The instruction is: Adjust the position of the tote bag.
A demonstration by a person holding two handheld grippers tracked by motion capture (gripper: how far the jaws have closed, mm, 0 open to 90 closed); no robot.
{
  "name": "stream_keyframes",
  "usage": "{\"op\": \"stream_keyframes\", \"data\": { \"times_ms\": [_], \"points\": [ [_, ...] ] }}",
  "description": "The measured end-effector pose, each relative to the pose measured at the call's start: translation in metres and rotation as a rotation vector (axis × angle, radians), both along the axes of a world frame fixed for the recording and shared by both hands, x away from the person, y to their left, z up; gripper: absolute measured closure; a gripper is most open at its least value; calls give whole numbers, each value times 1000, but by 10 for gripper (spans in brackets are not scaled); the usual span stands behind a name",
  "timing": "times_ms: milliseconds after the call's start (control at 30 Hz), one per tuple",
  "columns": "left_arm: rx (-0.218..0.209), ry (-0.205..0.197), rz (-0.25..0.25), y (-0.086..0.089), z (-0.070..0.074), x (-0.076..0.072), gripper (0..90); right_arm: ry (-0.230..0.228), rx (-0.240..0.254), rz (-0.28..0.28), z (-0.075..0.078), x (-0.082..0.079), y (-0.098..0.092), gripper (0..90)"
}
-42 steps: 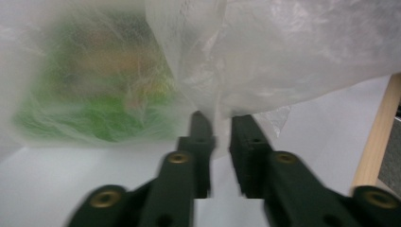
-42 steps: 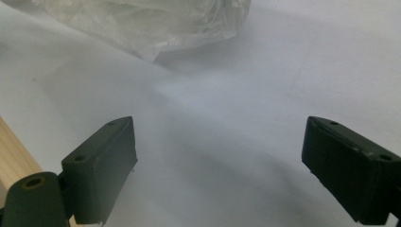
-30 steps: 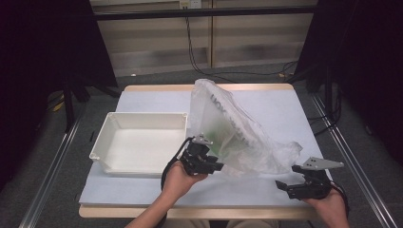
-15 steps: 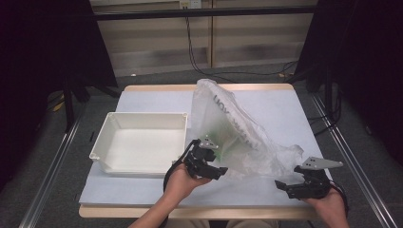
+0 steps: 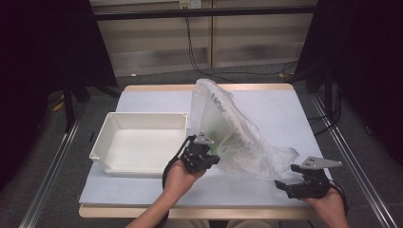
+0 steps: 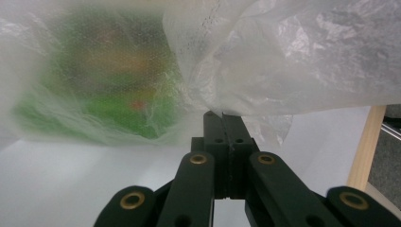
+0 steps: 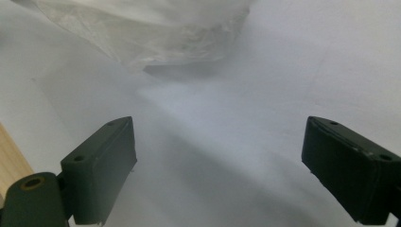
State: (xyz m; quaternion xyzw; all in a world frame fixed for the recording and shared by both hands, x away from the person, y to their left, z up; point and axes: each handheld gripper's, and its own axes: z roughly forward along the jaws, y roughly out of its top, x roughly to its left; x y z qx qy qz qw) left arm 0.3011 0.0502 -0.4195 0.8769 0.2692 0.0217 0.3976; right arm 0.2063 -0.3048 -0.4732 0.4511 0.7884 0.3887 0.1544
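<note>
A big crumpled translucent plastic bag (image 5: pixel 228 128) stands on the white table, and something green (image 5: pixel 216 137) shows through its film. My left gripper (image 5: pixel 211 159) is at the bag's lower left edge. In the left gripper view its jaws have just been closing and now meet, pinching the bag's (image 6: pixel 307 56) rim at my left gripper's (image 6: pixel 222 116) tips, with the green contents (image 6: pixel 94 85) blurred behind. My right gripper (image 5: pixel 283 185) rests near the table's front right, just short of the bag's corner (image 7: pixel 156 33). The right gripper (image 7: pixel 217 165) has its jaws wide apart with nothing between them.
A white rectangular tray (image 5: pixel 142 115), nothing in it, sits on the table's left half beside my left hand. The table's wooden edge (image 5: pixel 199 212) runs along the front. Metal rails flank the table, and cables hang behind it.
The left gripper's jaws have closed at the bag's edge. The bag's left side has shifted a little and stands more upright. The right gripper has stayed put.
</note>
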Motion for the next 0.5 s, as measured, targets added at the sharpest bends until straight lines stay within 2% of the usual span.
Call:
{"op": "stream_keyframes", "data": {
  "times_ms": [200, 333, 500],
  "points": [
    [-8, 6, 22, 16, 4, 5, 900, -2, 3, -8, 0, 1, -1, 105],
    [1, 12, 45, 32, 6, 8, 900, 0, 14, -16, -1, 3, -2, 106],
    [16, 11, 65, 49, 6, 11, 900, -5, 3, -3, -1, 8, 2, 108]
  ]
}}
